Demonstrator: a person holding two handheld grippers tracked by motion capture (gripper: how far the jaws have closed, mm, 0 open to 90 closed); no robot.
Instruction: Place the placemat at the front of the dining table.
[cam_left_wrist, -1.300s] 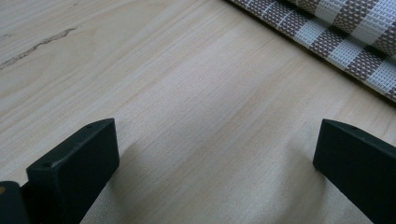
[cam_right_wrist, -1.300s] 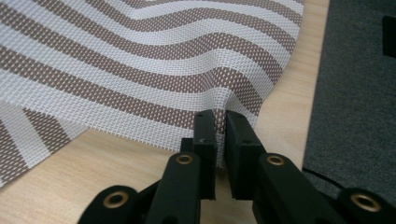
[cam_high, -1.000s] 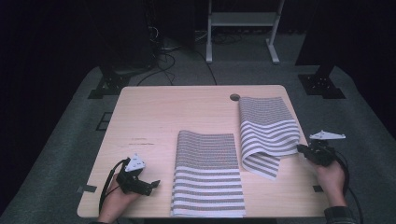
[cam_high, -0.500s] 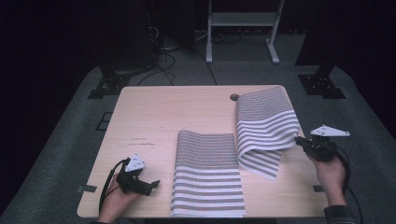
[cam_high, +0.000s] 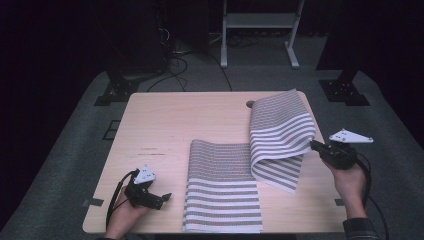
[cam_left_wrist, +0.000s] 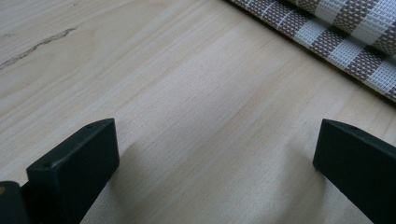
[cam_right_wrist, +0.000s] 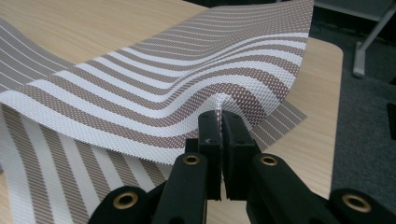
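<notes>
1. Since it bends in one smooth wave instead of collapsing, the striped woven mat (cam_high: 280, 140) looks light, springy and semi-stiff; an edge pinch should hold it, and the weave gives some grip.
2. It lies on the right half of the table (cam_high: 165, 125): the near-left part flat, the right part lifted and curled over.
3. Right tongs (cam_right_wrist: 219, 116) are clamped shut on the mat's raised edge, jaws pressed together with the weave puckering between them; the hand (cam_high: 350, 182) is held off the table's right side, pointing inward.
4. Left tongs (cam_high: 165, 197) rest low near the front-left corner, jaws wide apart over bare wood, just beside the mat's edge, gripping nothing.
</notes>
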